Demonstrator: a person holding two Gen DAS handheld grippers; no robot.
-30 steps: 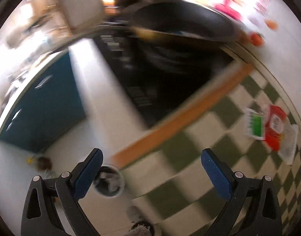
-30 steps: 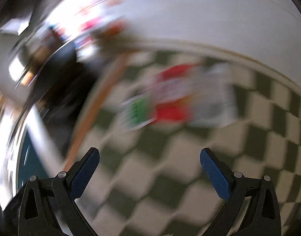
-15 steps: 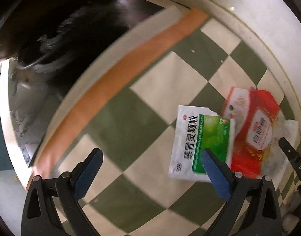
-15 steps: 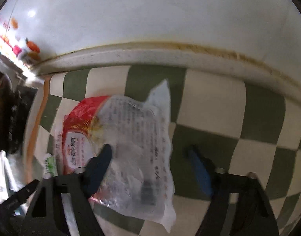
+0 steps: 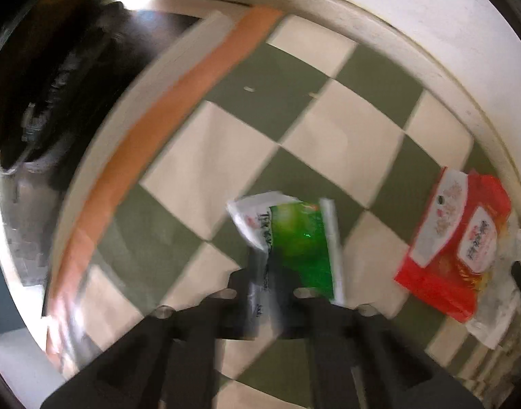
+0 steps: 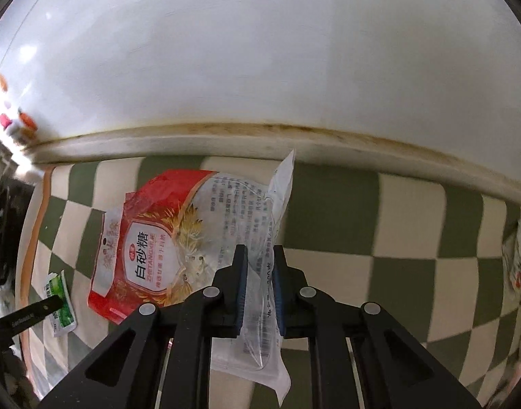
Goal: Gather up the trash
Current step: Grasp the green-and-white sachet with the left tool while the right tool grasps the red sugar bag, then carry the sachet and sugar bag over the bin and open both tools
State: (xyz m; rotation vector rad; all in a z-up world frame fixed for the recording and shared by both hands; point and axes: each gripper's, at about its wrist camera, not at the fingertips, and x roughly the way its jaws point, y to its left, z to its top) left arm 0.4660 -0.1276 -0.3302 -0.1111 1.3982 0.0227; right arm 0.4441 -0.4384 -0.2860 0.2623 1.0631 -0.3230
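Crinkly plastic is pinched in both claws: the left claw [image 5: 265, 293] has just snapped shut on the near edge of the green-and-white sachet [image 5: 294, 238], and the right claw [image 6: 259, 272] has just been narrowing onto the clear tail of the red sugar bag [image 6: 178, 235], film visibly between its blue pads. Risks, as I judge them: both grips sit on thin edge film, so a quick lift could let either pack slide out; the sugar bag's red body trails toward 10 o'clock and may drag, swing or tear at the seam; the sachet view is blurred, so how much film is caught I cannot tell. Surface is a green-and-cream checked floor [image 6: 396, 238], apparently smooth, with an orange border strip [image 5: 165, 109] toward 10 o'clock in the left view. Beyond, at 12 o'clock, a stained skirting [image 6: 226, 134] and white wall [image 6: 260, 51].
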